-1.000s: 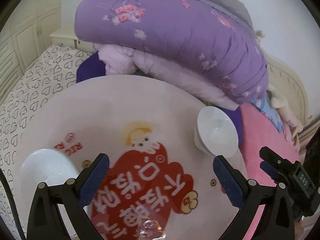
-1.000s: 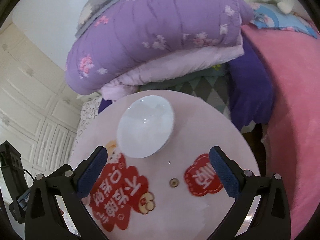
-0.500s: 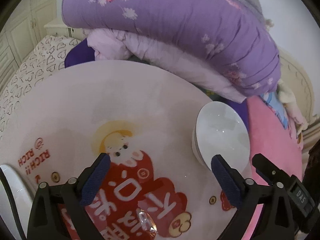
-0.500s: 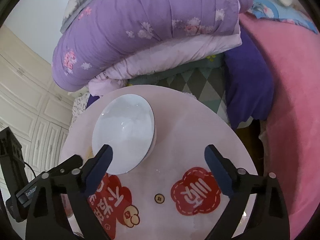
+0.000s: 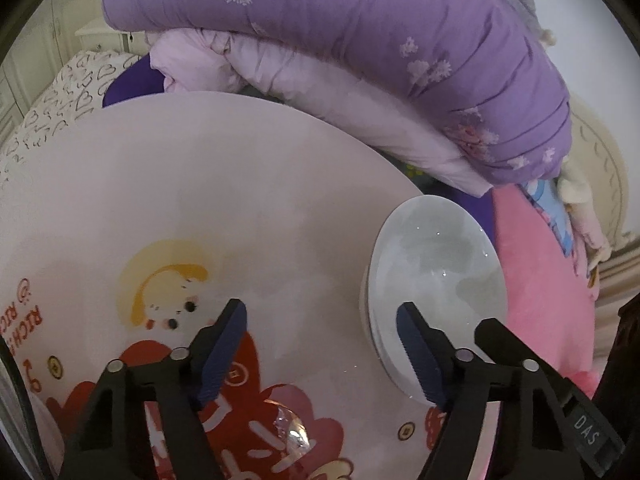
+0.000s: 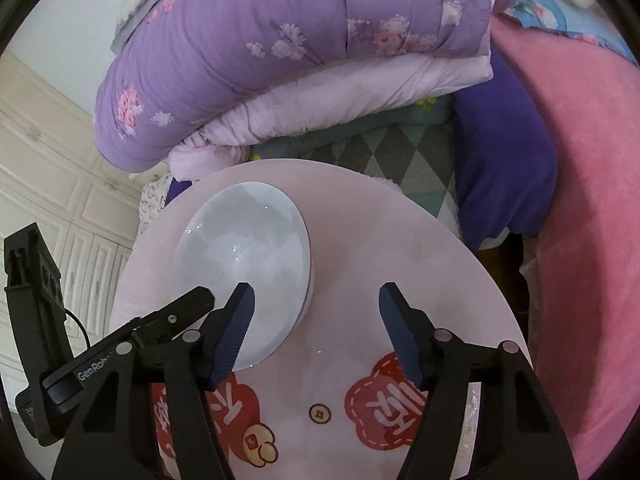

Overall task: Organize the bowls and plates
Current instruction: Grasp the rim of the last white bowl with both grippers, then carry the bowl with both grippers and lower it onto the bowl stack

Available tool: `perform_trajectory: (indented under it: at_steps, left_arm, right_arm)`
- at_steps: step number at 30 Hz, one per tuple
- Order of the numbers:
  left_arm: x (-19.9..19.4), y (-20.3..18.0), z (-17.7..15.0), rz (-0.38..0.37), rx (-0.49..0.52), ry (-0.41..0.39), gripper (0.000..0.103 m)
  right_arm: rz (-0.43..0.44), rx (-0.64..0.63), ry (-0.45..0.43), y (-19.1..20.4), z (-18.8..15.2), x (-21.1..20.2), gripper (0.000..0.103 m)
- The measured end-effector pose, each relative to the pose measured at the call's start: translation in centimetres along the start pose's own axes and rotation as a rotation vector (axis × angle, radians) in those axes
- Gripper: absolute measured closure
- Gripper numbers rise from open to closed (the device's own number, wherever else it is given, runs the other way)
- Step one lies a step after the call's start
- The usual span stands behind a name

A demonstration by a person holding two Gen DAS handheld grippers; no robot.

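A white bowl (image 5: 436,276) stands upright near the right edge of a round pink table (image 5: 224,200); it also shows in the right wrist view (image 6: 248,264). My left gripper (image 5: 320,336) is open, its right finger just over the bowl's near rim. My right gripper (image 6: 316,324) is open, its left finger over the bowl's near rim. The two grippers sit close together at the bowl. A sliver of a second white dish (image 5: 10,392) shows at the far left edge.
Folded purple and lilac quilts (image 5: 360,52) are piled just behind the table. A pink blanket (image 6: 580,200) lies to the right. White cupboards (image 6: 52,184) stand at the left. The table (image 6: 400,248) carries red cartoon print.
Both grippers have moved in toward the bowl and their jaws have narrowed. The left view swung right, so the second white dish slid almost out of view.
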State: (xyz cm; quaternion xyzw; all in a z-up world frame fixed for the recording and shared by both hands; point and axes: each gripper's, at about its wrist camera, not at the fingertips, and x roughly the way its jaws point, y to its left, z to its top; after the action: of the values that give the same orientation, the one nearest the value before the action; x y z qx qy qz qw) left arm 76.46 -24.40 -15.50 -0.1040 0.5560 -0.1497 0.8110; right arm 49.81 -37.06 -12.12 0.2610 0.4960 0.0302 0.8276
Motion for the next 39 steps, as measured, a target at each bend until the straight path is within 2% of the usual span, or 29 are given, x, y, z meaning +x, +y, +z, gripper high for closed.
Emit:
perform_trajectory:
  at_steps: [2,5,7,8,9,12,16,23,39]
  left_arm:
    - [0.5,0.0,0.1,-0.017,-0.005,0.015,0.044]
    - [1.4,-0.4,0.1,-0.036,-0.001,0.035,0.064]
    - [1.8,-0.5,0.1,-0.069,-0.001,0.05,0.079]
    - [1.9,-0.6,0.2,-0.086,0.0,0.051,0.082]
    - [1.9,-0.7,0.3,-0.097,0.003,0.051,0.09]
    - [2.0,-0.8,0.2,-0.076,0.015,0.039,0.091]
    - [1.5,-0.8,-0.8,-0.087,0.015,0.041,0.092]
    - [-0.9,0.2,-3.3,-0.101,0.025,0.043,0.091]
    - [-14.8,6.0,-7.9,-0.057,-0.026,-0.116,0.091]
  right_arm:
    - [-0.005,0.0,0.006,0.1,0.2,0.3,0.043]
    - [-0.004,-0.005,0.019,0.4,0.3,0.8,0.053]
    - [0.001,-0.011,0.031,0.7,0.3,1.2,0.072]
    - [0.003,-0.017,0.041,0.8,0.3,1.5,0.085]
    - [0.011,-0.018,0.044,1.0,0.2,1.7,0.086]
    - [-0.011,-0.025,0.036,1.5,-0.1,1.6,0.087]
    - [-0.037,-0.028,0.03,1.9,-0.8,0.8,0.087]
    - [-0.032,-0.035,0.014,2.7,-2.6,-1.3,0.087]
    - [0.065,-0.198,-0.023,11.8,-6.9,-5.2,0.087]
